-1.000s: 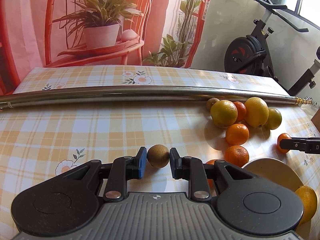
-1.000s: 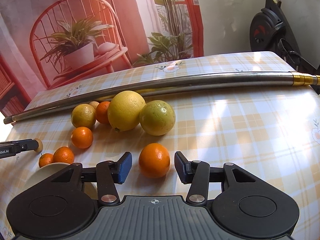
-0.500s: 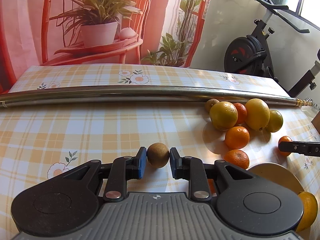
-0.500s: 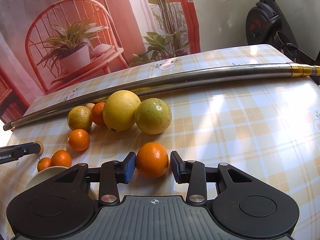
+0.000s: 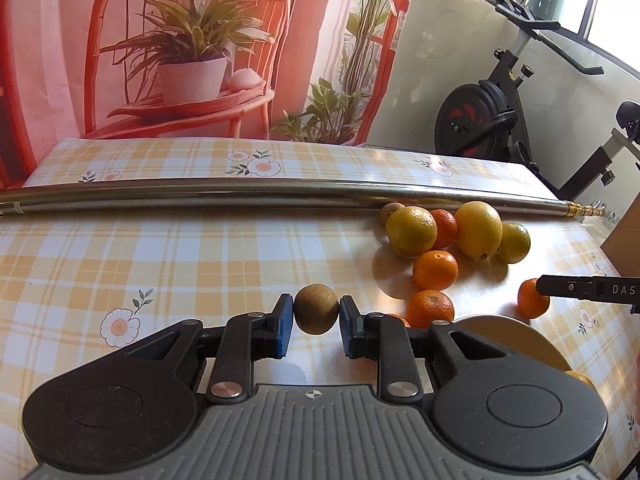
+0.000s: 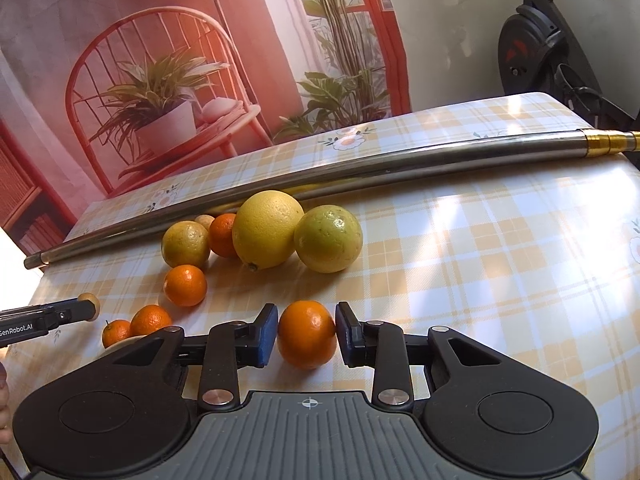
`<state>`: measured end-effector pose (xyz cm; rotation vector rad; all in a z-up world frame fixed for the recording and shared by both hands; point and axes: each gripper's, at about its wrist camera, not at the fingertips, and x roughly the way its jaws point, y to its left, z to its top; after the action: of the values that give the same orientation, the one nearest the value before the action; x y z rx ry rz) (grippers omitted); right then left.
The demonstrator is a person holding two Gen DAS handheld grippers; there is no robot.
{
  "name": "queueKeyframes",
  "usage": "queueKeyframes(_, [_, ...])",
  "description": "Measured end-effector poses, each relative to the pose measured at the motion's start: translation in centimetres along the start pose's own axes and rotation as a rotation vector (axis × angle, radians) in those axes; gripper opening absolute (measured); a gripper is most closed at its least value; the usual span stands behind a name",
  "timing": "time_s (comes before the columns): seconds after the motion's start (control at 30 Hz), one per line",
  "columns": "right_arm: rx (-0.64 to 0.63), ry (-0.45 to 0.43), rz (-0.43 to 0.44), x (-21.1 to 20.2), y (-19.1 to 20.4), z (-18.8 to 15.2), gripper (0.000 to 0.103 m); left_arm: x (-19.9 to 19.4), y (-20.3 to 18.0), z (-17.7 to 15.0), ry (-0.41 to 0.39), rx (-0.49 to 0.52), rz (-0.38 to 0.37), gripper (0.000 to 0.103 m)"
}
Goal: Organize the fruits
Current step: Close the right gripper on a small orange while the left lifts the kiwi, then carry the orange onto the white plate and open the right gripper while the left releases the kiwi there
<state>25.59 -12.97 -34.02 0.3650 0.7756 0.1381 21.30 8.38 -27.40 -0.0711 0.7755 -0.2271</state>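
The left gripper (image 5: 316,326) has its blue-padded fingers (image 5: 282,330) clamped on a small round brown fruit (image 5: 316,309), held a little above the bench (image 5: 168,256), which wears a yellow-and-white checked cloth printed with daisies. The fruit's shadow falls on the cloth underneath it.

The right gripper (image 6: 306,334) has its fingers (image 6: 267,334) pressed against both sides of a bright orange mandarin (image 6: 307,334); I cannot tell whether the mandarin is lifted or resting on the cloth.

Between the two, the remaining fruit sits in a loose heap just in front of a long steel pipe with a brass end (image 6: 400,164) that lies across the bench. From the right wrist view, a large yellow citrus (image 6: 267,229) touches a greenish-yellow one (image 6: 329,238); a smaller yellow-green one (image 6: 186,243), an orange mandarin (image 6: 222,235) and a small brown fruit (image 6: 205,221) huddle beside them. Three more mandarins lie nearer: one (image 6: 185,285) on its own, two (image 6: 151,319) (image 6: 116,333) close to the rim of a pale round plate (image 5: 508,338). One more orange fruit (image 5: 581,380) shows behind the left gripper's body, at the plate's near edge.

Behind the bench hangs a printed red backdrop (image 5: 192,52), with a black exercise bike (image 5: 484,120) against the white wall.
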Motion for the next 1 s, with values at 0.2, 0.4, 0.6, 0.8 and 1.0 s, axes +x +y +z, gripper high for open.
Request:
queueKeyframes(0.2, [-0.036, 0.008, -0.014, -1.1, 1.1, -0.1, 0.026, -1.8, -1.2, -1.2, -0.016, 0.045, -0.024, 0.026])
queueKeyframes(0.4, [0.052, 0.015, 0.027, -0.6, 0.0, -0.1, 0.029, -2.4, -1.0, -1.7, -0.015, -0.002, -0.023, 0.026])
queueKeyframes(0.6, [-0.018, 0.034, 0.092, 0.4, 1.9, 1.1, 0.041, -2.9, -0.5, -1.8, -0.026, -0.051, -0.033, 0.026])
queueKeyframes(0.8, [-0.061, 0.089, 0.126, 2.2, 4.0, 2.5, 0.041, -3.0, -0.8, -2.2, -0.025, -0.061, -0.037, 0.026])
queueKeyframes(1.0, [-0.055, 0.139, 0.137, 3.7, 5.0, 3.4, 0.041, -2.9, -0.6, -2.4, -0.022, -0.067, -0.042, 0.026])
